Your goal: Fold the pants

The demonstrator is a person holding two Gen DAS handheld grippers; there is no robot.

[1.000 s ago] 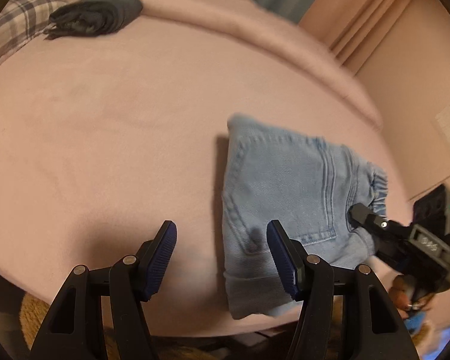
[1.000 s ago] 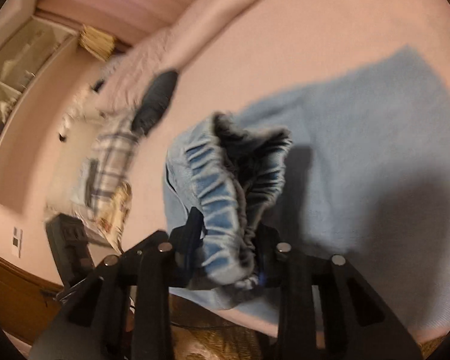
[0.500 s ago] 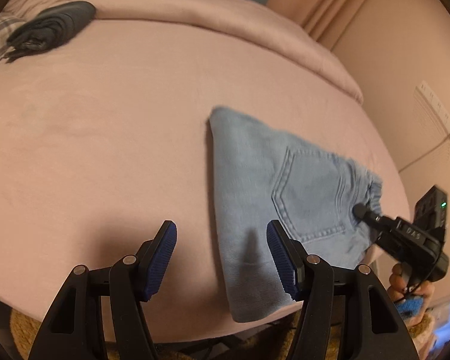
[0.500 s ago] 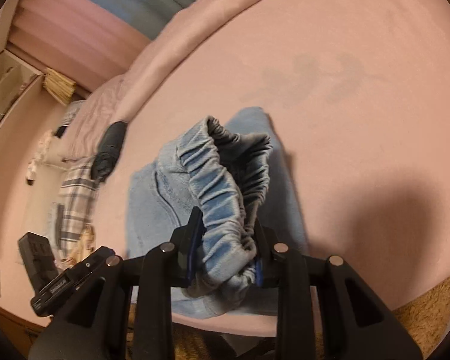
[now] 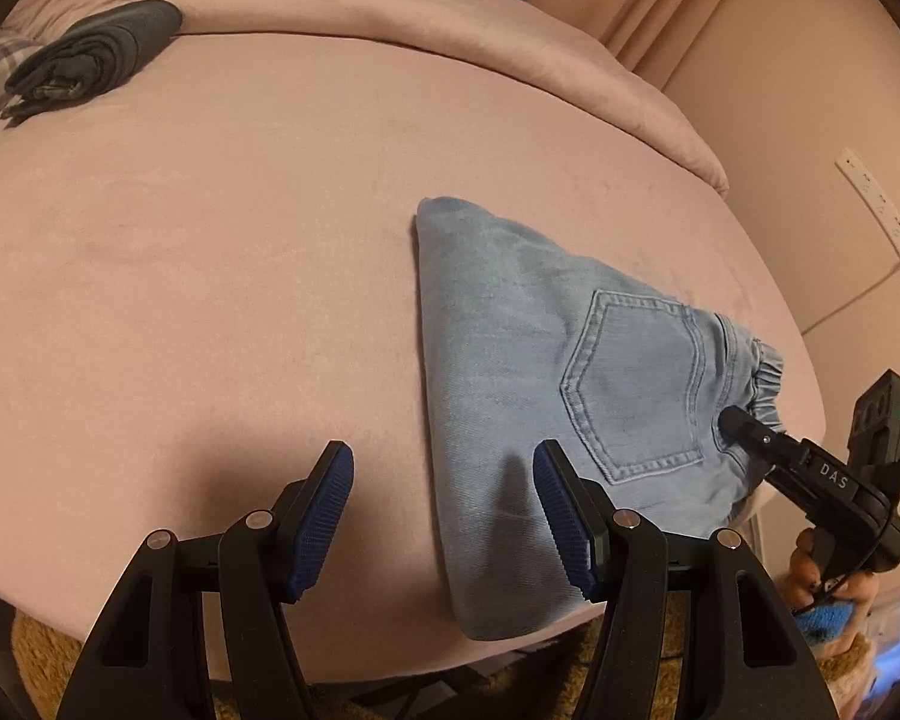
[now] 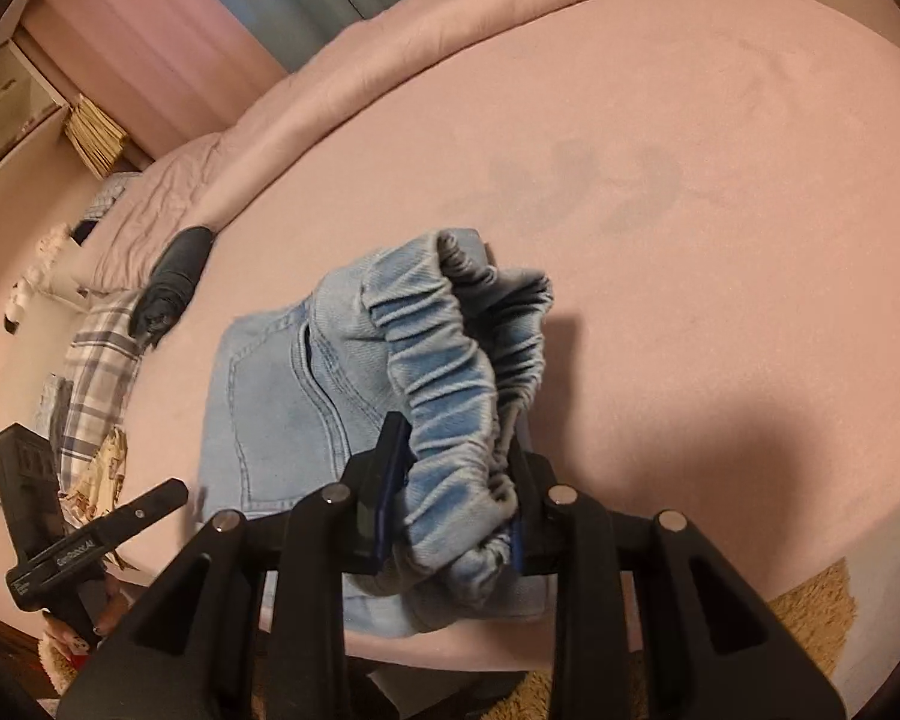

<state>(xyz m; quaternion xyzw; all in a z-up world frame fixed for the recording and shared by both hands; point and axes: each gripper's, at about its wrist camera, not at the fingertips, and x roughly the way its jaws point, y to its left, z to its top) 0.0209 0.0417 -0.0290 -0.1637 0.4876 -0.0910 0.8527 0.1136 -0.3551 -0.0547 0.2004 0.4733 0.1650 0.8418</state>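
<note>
Light blue denim pants (image 5: 528,372) lie folded on the pink bed (image 5: 210,240), back pocket up, near the front right edge. My left gripper (image 5: 444,516) is open and empty, just above the bed at the pants' near left edge. My right gripper (image 6: 450,498) is shut on the pants' elastic waistband (image 6: 456,372) and holds it slightly lifted; it also shows in the left wrist view (image 5: 744,429) at the waistband end. The left gripper shows at the lower left of the right wrist view (image 6: 168,495).
A dark folded garment (image 5: 90,57) lies at the far left of the bed, next to plaid fabric (image 6: 96,354). A rolled pink duvet (image 5: 450,18) runs along the back. A wall with a power strip (image 5: 876,204) is to the right. Tan rug (image 6: 810,618) lies below the bed edge.
The right gripper has pulled the waistband back toward the bed's right edge, unfolding the upper layer so the pants lie longer and flatter. The left gripper stayed open and shifted slightly.
</note>
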